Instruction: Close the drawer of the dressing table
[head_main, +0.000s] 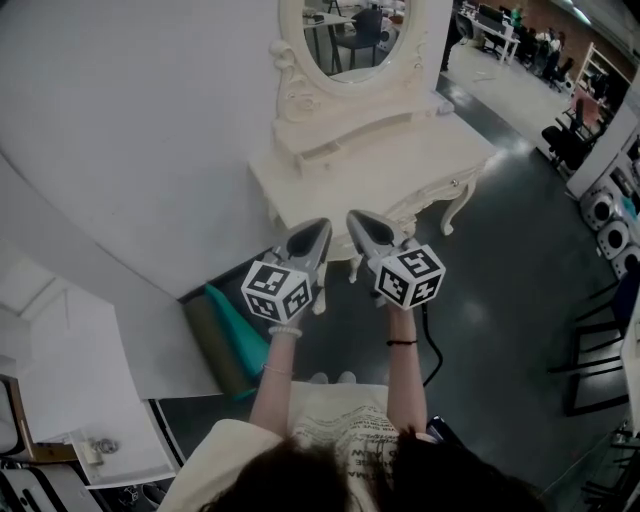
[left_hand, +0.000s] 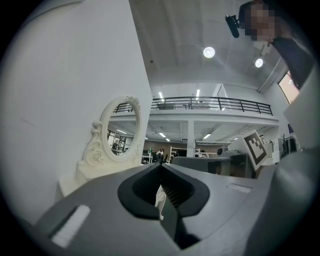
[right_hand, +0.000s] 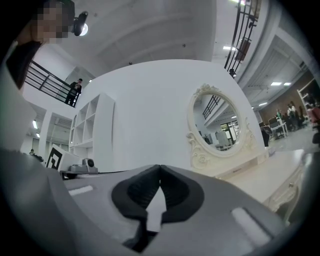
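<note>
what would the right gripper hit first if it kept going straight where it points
Likely the white wall left of the mirror; the right gripper seems to clear the dressing table, though height is unclear.

Cream carved dressing table (head_main: 400, 160) with oval mirror (head_main: 345, 35) stands against white wall (head_main: 130, 130).

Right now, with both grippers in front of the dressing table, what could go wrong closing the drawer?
1. The left gripper and right gripper are both shut. If their narrow tips push off-centre on the small drawer, which looks slightly out, they could skew it or slip up toward the mirror.
2. A black cable lies on the floor at the person's right. Stepping closer could snag it.
</note>
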